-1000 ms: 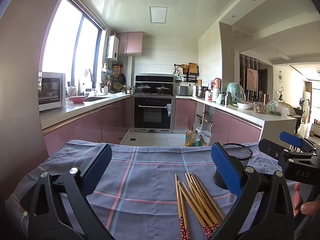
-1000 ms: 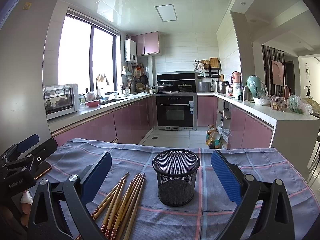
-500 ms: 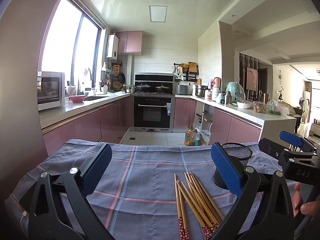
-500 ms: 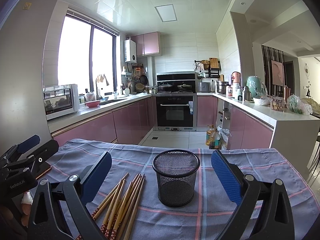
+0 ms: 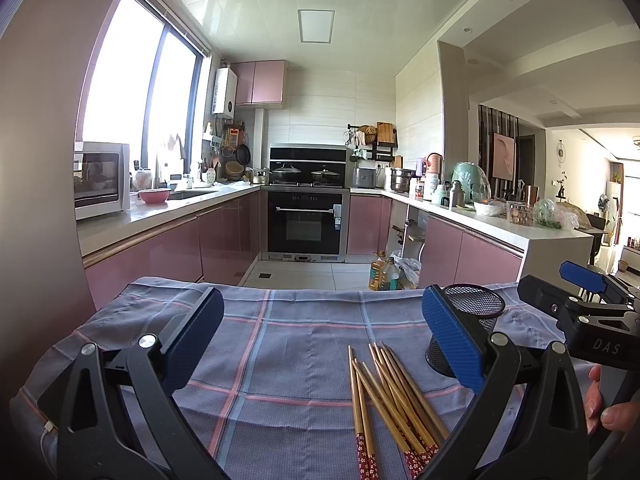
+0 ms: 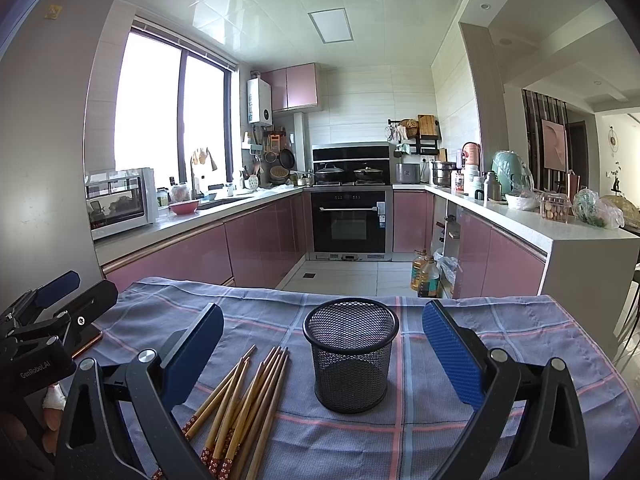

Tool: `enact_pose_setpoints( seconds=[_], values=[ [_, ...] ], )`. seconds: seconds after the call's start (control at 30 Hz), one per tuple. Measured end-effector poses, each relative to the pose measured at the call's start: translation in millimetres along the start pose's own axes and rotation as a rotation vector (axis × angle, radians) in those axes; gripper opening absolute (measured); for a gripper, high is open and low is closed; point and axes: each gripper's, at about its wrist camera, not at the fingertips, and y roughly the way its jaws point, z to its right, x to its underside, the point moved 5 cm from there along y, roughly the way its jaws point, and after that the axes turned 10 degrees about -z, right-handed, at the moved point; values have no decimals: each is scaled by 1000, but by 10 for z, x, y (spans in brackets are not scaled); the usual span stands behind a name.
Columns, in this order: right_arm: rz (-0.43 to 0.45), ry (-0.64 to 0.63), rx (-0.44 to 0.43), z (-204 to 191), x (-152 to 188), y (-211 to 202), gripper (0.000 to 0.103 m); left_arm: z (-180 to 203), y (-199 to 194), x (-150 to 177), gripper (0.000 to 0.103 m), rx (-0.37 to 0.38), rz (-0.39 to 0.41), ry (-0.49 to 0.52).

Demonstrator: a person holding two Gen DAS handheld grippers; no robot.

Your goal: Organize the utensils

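I'm hovering over a checked cloth in a pink kitchen. The chopsticks are lying bundled at lower left, tips pointing up-frame beside the mesh cup. I'm keeping my left gripper and right gripper spread wide, empty.

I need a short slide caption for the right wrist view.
Open right gripper facing an empty mesh cup beside loose chopsticks.

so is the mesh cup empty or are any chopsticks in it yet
Empty. The right wrist view looks into the upright mesh cup and shows nothing inside; the chopsticks all lie on the cloth beside it.
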Motion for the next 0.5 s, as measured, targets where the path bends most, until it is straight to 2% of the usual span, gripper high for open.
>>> enact_pose_setpoints(
  seconds=[0.5],
  values=[
    [-6, -2, 1, -26, 19, 3, 96, 50, 49, 41, 98, 3, -14, -5]
  ],
)
